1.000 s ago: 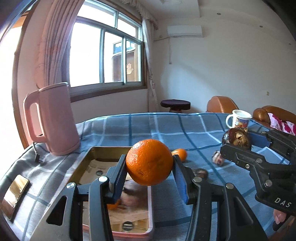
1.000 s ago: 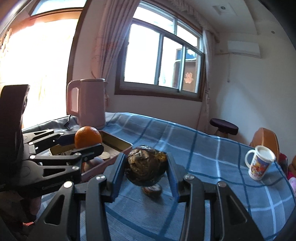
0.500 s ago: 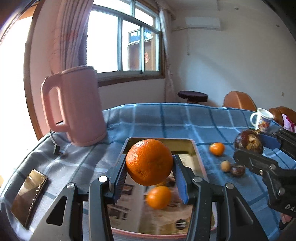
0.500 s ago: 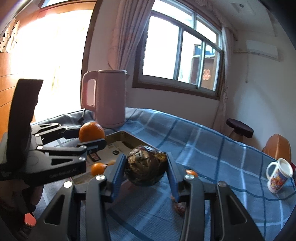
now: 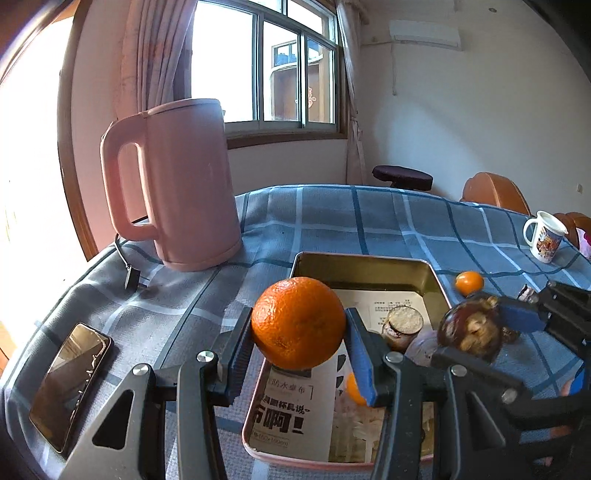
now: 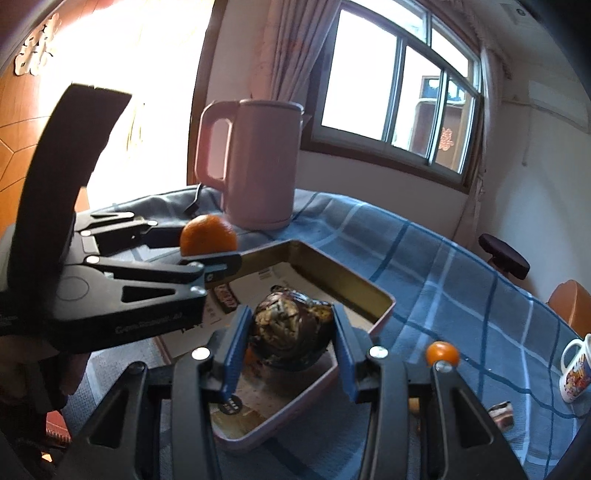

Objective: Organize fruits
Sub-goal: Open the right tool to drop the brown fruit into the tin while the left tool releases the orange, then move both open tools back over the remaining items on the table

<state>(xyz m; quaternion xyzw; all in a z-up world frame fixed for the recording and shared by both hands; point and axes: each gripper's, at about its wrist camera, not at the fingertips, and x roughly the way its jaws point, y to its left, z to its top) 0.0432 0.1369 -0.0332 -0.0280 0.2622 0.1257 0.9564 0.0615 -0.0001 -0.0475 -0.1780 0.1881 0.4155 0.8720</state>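
Blue checked tablecloth (image 5: 369, 221), tin tray (image 5: 364, 260) with small fruit already inside. Left gripper (image 5: 299, 332) clamps the orange (image 5: 298, 323), right gripper (image 6: 290, 332) clamps a dark mottled fruit (image 6: 288, 328), both poised over the tray. One small orange (image 6: 442, 352) waits outside it.

The blue-plaid table (image 5: 332, 218) bears kettle (image 5: 181, 184), tray (image 5: 364, 264), phone (image 5: 68, 384), mug (image 5: 545, 236).

Domestic living room, evidenced by a table (image 5: 388, 221) under a blue checked cloth carrying a pink electric kettle (image 5: 184, 184), with a curtained window (image 5: 266, 62) behind the kettle, a wall air conditioner (image 5: 424, 35) right of it, a padded stool (image 5: 402, 177) and brown leather seating (image 5: 491, 192) beyond the table.
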